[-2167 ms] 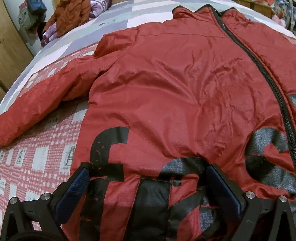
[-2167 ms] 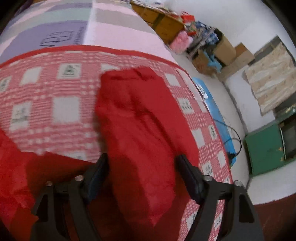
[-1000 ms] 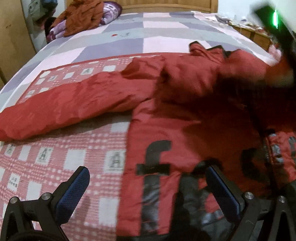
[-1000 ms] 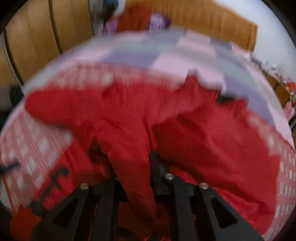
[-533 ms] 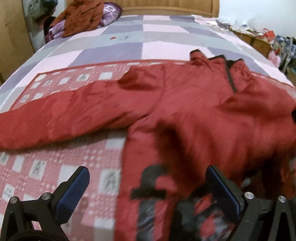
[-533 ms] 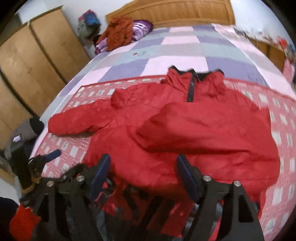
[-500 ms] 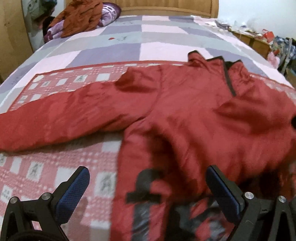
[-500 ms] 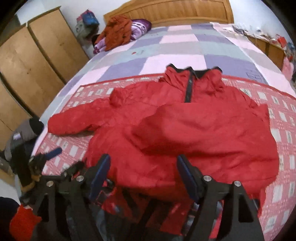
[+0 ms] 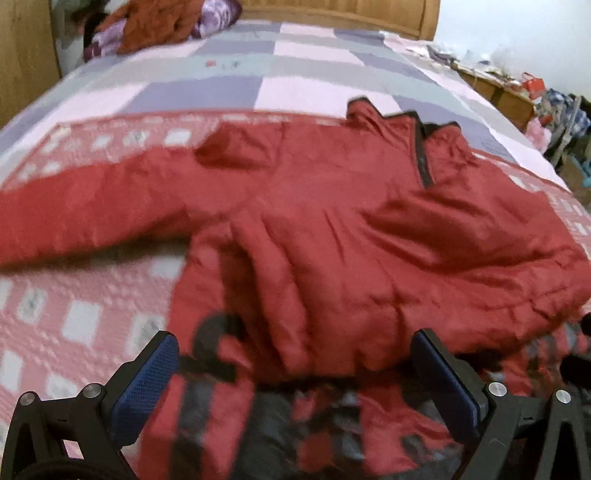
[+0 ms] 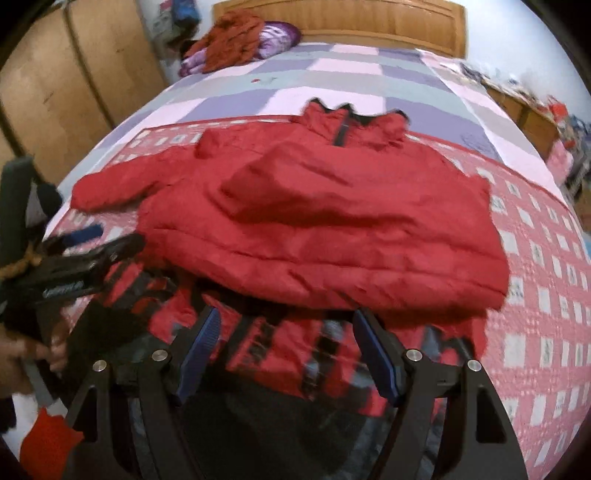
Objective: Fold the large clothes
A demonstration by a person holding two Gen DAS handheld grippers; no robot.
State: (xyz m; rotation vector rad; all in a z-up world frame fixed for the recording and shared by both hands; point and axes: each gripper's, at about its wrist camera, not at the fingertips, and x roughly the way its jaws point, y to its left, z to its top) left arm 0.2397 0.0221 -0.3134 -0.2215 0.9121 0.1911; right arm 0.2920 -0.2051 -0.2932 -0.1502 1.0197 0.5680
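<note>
Spanning the frame: bed [image 10: 369, 79] under a checked quilt, wooden headboard [image 10: 369, 26] at the far edge. Lying across the red-and-white blanket [image 10: 535, 295] toward the near edge: red padded jacket [image 10: 314, 221], collar pointing at the headboard, one sleeve folded over the chest, the other sleeve [image 9: 92, 214] stretching toward the left edge. Hovering over the printed hem: left gripper [image 9: 295, 369] and right gripper [image 10: 288, 343], fingers spread wide, gripping nothing.

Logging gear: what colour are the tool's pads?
Blue textured pads, clearest in the right wrist view.
</note>
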